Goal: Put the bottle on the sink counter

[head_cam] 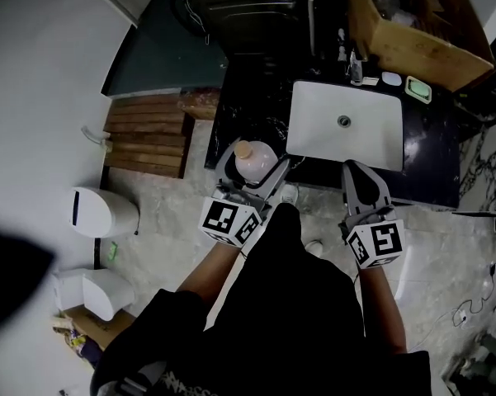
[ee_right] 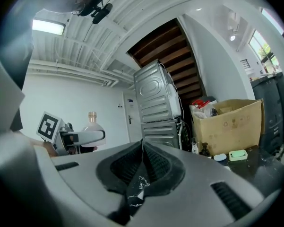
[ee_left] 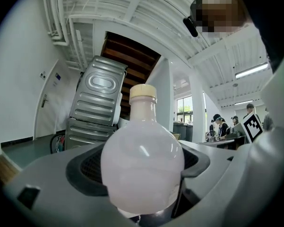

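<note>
Print: black-and-white square markers on each tool's cube. The box (head_cam: 413, 23) has faint stamps on its side in the right gripper view, too small to read.

Bottle (ee_left: 142, 160): round belly, short neck, cream cap, filled w/ pale pinkish-white liquid up into the neck. The L tool (head_cam: 252, 165) has hold of it, jaws part open and pressed on either side of the belly, bottle upright. In the head view it shows over the near left corner of the dark surface (head_cam: 433, 134), just left of the sink (head_cam: 314, 110).

R tool (ee_right: 142, 148): jaws closed flat together, nothing between them. It's at the near edge of the surface, right of the sink's middle and well apart from the L tool.

Containers: the box is cardboard, open-topped, at the far right of the surface, w/ what look like crumpled bags in it, one red. Sink is white, drain at centre. A green soap dish (head_cam: 418, 89) lies just near of the box.

Grey appliance (ee_left: 97, 103) stands far left of the sink. White bin (head_cam: 99, 211) on the floor, left.
</note>
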`<state>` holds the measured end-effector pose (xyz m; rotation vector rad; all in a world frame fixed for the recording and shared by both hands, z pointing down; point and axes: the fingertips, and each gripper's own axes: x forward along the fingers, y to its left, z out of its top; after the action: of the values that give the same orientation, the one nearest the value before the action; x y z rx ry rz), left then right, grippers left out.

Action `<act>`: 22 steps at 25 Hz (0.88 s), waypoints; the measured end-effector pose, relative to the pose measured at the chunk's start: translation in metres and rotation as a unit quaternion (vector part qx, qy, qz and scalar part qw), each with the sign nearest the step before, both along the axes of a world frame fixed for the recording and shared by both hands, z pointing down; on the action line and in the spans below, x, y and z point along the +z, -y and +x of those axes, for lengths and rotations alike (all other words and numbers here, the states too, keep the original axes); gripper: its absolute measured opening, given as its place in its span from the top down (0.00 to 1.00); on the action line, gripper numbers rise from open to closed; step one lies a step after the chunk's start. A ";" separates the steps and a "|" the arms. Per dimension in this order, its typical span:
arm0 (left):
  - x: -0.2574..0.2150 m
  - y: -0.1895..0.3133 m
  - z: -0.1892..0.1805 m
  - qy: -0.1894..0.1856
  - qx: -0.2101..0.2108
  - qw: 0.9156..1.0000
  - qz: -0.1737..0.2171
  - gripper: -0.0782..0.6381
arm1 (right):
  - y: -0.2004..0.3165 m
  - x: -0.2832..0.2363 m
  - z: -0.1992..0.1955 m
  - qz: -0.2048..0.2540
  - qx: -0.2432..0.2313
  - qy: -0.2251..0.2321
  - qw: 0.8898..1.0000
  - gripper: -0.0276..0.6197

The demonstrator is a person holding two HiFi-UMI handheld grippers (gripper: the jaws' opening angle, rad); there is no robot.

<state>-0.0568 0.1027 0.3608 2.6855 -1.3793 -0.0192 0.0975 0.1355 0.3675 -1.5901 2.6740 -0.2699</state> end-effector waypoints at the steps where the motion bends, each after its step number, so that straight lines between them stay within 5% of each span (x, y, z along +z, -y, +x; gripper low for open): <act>1: 0.003 0.008 -0.001 -0.001 0.001 1.000 0.000 0.34 | 0.008 0.000 -0.002 0.002 -0.002 -0.005 1.000 0.90; 14: 0.039 0.113 -0.022 -0.016 0.050 0.998 -0.025 0.34 | 0.118 -0.001 -0.051 0.011 -0.014 -0.037 0.999 0.90; 22: 0.050 0.187 -0.031 0.007 0.065 0.998 -0.010 0.34 | 0.173 0.000 -0.082 0.013 -0.042 -0.047 0.998 0.90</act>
<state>-0.0881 -0.0848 0.4107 2.7569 -1.1984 0.0251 0.0160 -0.0371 0.3674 -1.5229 2.8061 -0.1664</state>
